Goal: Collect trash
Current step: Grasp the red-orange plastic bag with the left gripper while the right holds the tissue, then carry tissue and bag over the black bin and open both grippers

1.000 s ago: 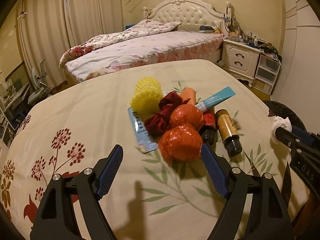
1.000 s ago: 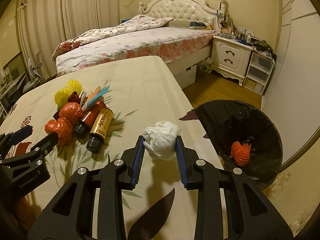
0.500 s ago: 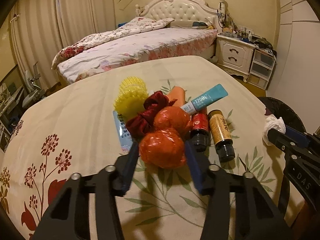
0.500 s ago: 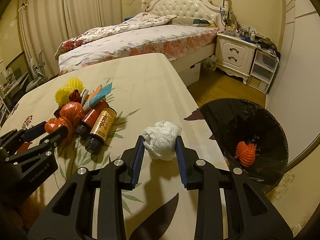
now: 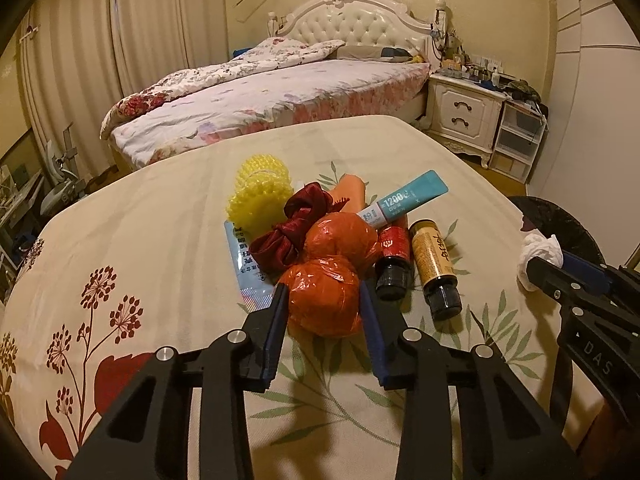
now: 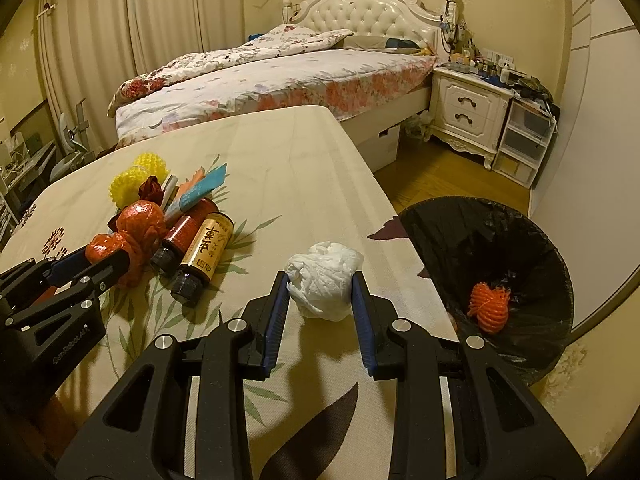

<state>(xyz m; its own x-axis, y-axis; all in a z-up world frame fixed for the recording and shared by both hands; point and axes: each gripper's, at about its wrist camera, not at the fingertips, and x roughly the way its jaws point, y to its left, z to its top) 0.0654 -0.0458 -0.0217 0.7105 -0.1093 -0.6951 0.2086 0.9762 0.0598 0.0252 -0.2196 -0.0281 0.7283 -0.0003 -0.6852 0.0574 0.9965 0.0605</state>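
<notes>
Since the earlier frames, the left gripper (image 5: 323, 302) has been closed in from a wide stance, and its blue pads are now pressed against the sides of a crumpled orange plastic ball (image 5: 323, 300) lying on the cream floral-printed tablecloth (image 5: 160, 248); the jaws have just been closing, with this ball between them. A second orange plastic ball (image 5: 340, 238) is seen touching it from behind. The right gripper (image 6: 320, 292) is seen unchanged, its jaws narrowly set and clamped on a crumpled white paper wad (image 6: 323, 280), which rests on the cloth near the table edge.

Behind the held orange ball, a heap is gathered: a dark red fabric scrunchie (image 5: 296, 224), a yellow foam fruit net (image 5: 260, 192), a blue-and-white flat sachet (image 5: 248, 256), a teal-and-white squeeze tube (image 5: 404, 200) laid across the top, and an orange tube (image 5: 352, 196) partly hidden under it. Just beside the heap, two small bottles are laid side by side, caps toward the camera: a red-labelled dark glass bottle (image 5: 394, 260) and a gold-labelled brown glass bottle (image 5: 436, 268).

Off the table's corner, a bin lined with a black plastic bag (image 6: 500, 248) is placed on the floor, and an orange foam net ball (image 6: 490, 306) is seen inside it.
</notes>
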